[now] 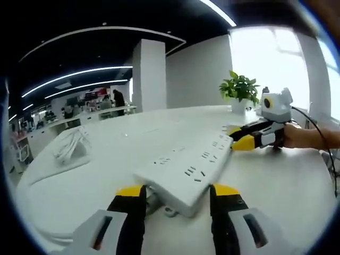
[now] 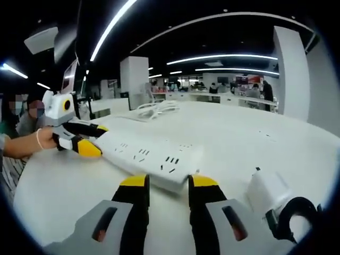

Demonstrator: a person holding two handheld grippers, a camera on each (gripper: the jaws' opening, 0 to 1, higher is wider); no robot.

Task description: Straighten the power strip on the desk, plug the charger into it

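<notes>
— Yellow-tipped, your left gripper (image 1: 178,192) rises from the near edge of the left gripper view. How does it stand?

— Your jaws are spread apart, one on each side of the near end of the power strip (image 1: 187,167), at its corners. I cannot tell whether they press it. The white strip lies flat on the white desk (image 1: 117,154), running away from you toward the right.

— And the far end?

— Your right gripper (image 1: 237,137) is there, held in your hand (image 1: 308,137), its yellow tips at the strip's far end. In the right gripper view its jaws are parted, with the strip's end (image 2: 154,156) just beyond the tips (image 2: 169,182); it grips nothing that I can see. Your left gripper (image 2: 91,139) shows across the strip there, one jaw above its edge and one below.

— Where is the charger?

— It's a white block (image 2: 268,191) on the desk, just right of your right gripper, with a black cable (image 2: 297,212) looped beside it. It is apart from the strip.

— Anything else?

— Your desk also holds a bundle of white cable (image 1: 71,143) at far left and a potted plant (image 1: 240,90) at the far side.
</notes>
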